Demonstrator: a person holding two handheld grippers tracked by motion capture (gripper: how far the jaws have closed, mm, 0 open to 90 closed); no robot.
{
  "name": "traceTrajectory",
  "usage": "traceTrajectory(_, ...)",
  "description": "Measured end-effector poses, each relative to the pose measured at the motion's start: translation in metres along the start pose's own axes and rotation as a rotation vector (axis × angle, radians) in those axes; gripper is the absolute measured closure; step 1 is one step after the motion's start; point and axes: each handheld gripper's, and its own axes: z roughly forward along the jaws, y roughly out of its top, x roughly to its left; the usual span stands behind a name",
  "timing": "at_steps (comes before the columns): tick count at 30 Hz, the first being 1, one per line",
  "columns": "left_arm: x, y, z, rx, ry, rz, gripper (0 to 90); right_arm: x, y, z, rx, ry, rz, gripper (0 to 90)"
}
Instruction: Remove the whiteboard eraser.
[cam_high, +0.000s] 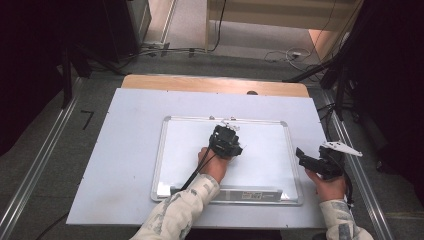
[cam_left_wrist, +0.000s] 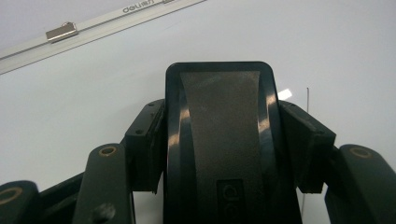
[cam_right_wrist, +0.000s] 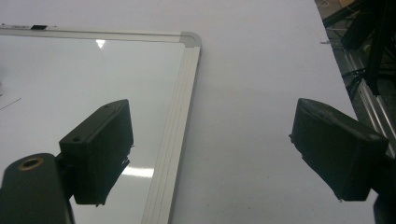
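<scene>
Closest in, the left gripper view looks along the left tongs, whose jaws are clamped on the two sides of a black whiteboard eraser; its dark felt face is turned toward the camera, and the grip across its narrow width probably keeps the pad steady for wiping. Just beyond the eraser's tip lies the white surface of the whiteboard, and a thin dark stroke stands to the right of the tongs, likely a pen mark left to clean. Farther off, the board's aluminium frame carries a small metal clip. The high view adds what that close view cannot: the left tongs sit over the middle of the whiteboard, which lies on the white tabletop, with the right tongs off the board's right edge. In the right gripper view, the right tongs stand wide apart with nothing between them, straddling the board's frame corner, seemingly parked out of the way.
</scene>
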Motion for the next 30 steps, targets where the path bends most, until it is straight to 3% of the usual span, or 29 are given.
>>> traceTrajectory(21,-0.019,0.006,0.006,0.000,-0.019,0.029,40.4,0.000,0.000,0.000,-0.003,0.004,0.001,11.6)
traceTrajectory(30,-0.017,0.005,0.005,-0.002,-0.024,0.037,40.3,-0.001,0.000,0.000,-0.003,0.003,0.003,11.5)
